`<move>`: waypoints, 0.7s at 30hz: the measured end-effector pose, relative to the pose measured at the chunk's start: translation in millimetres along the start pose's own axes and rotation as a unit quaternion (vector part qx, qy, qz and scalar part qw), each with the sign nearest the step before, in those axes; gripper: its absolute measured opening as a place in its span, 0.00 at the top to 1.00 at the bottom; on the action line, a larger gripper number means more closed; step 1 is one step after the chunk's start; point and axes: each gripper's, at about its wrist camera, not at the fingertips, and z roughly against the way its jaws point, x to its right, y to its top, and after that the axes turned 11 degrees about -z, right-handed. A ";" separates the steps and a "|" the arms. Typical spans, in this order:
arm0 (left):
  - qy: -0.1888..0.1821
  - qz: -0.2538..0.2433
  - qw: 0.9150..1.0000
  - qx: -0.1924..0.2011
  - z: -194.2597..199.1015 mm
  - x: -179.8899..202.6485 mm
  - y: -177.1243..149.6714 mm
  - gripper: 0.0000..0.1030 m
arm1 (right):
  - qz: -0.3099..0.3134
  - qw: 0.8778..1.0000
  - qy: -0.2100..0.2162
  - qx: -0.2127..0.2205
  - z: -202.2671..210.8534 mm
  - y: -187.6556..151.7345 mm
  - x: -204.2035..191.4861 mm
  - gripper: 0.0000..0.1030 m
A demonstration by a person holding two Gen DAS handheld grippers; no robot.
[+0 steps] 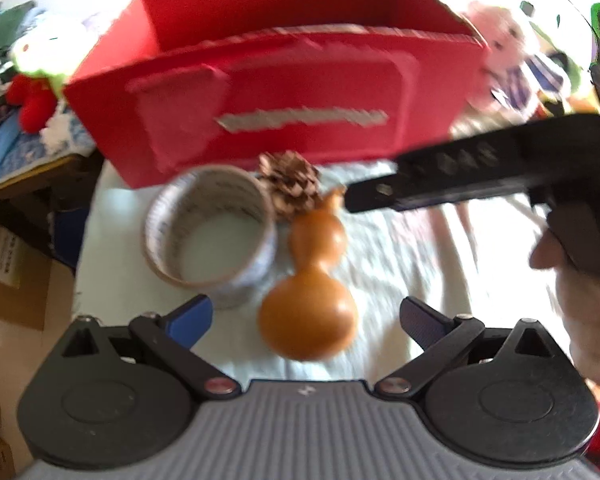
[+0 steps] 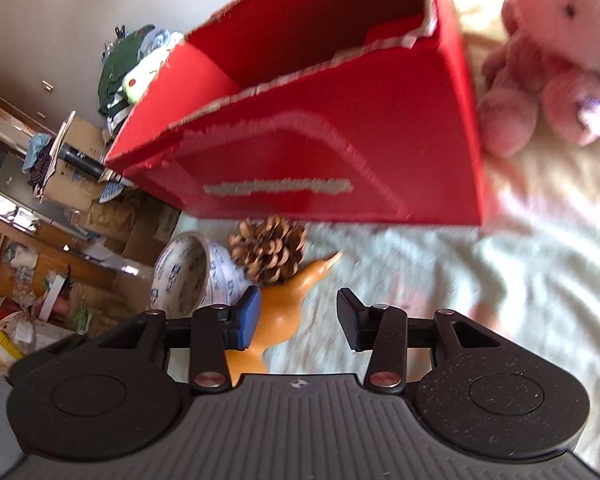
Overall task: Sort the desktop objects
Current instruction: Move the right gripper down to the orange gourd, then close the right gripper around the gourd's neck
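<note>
Both grippers share one build: a ribbed grey body, round black discs either side, black link arms on red-capped pivots with silver screws. The left gripper and the right gripper each carry one blue pad and one black.

Red box with a pale grey strip across its near face. Glossy orange-brown gourd. Brown pinecone, paler at the scale tips. White tape roll printed in blue. Pink plush bear far right. Pale cream cloth underneath.
</note>
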 end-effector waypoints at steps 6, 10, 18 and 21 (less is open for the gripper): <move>-0.008 0.015 1.000 -0.012 -23.0 -0.6 -3.3 0.08 | 0.007 1.000 0.005 -0.024 -13.6 -3.2 -7.6 0.56; -0.032 0.041 0.999 -0.015 -35.5 -5.1 -0.9 0.18 | 0.002 0.998 0.011 -0.055 -25.3 -7.3 -10.4 0.51; -0.034 -0.007 0.999 -0.007 -39.2 14.0 6.7 0.35 | -0.017 0.998 0.020 -0.060 -23.2 -7.1 1.0 0.58; -0.050 -0.019 0.999 0.002 -37.4 20.0 10.7 0.41 | -0.015 0.998 0.018 -0.060 -17.8 -8.7 5.3 0.58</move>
